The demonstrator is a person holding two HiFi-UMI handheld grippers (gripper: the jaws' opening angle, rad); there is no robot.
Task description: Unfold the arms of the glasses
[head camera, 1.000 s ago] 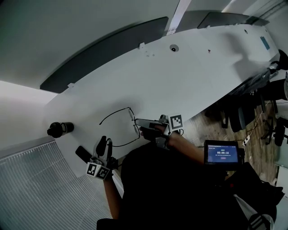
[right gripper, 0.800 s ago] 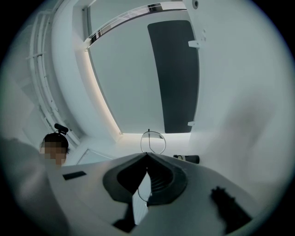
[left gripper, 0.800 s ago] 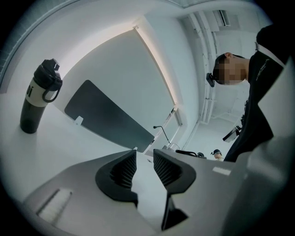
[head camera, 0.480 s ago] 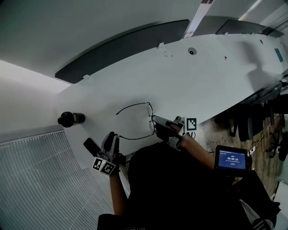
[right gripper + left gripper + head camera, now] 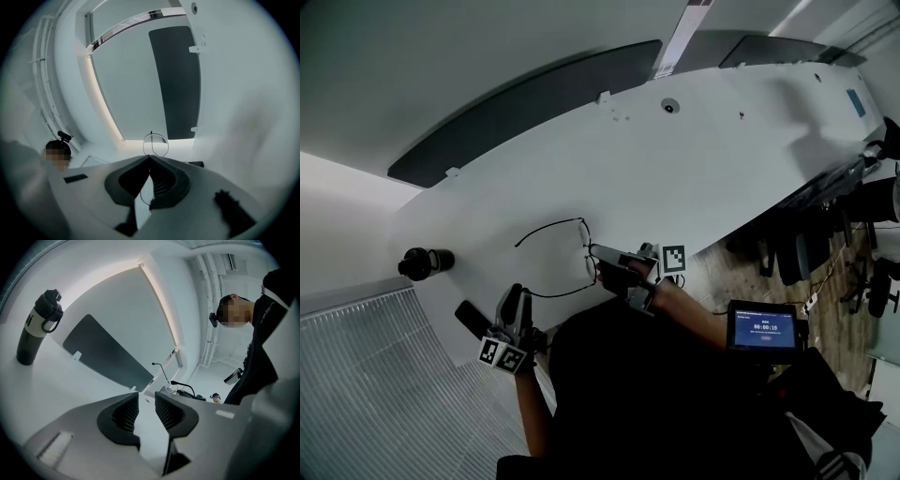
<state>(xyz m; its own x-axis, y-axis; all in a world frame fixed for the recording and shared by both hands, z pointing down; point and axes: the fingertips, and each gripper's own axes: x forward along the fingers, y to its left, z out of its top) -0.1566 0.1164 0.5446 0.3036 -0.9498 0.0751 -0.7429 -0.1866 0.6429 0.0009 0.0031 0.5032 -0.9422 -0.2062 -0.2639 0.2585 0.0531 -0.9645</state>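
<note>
Thin black wire glasses lie on the white table, both arms spread out toward the left. My right gripper is shut on the front of the frame; in the right gripper view a lens ring pokes out past its closed tips. My left gripper hovers by the table's near edge, apart from the glasses. Its jaws are closing with nothing between them, and the glasses show far beyond them.
A black-capped bottle stands on the table at the left. A flat dark object lies beside my left gripper. A dark panel runs along the far edge. A small screen and office chairs are at the right.
The left gripper's jaws have drawn closer together while staying in place. The right gripper keeps its hold on the glasses; only the head view has shifted a little.
</note>
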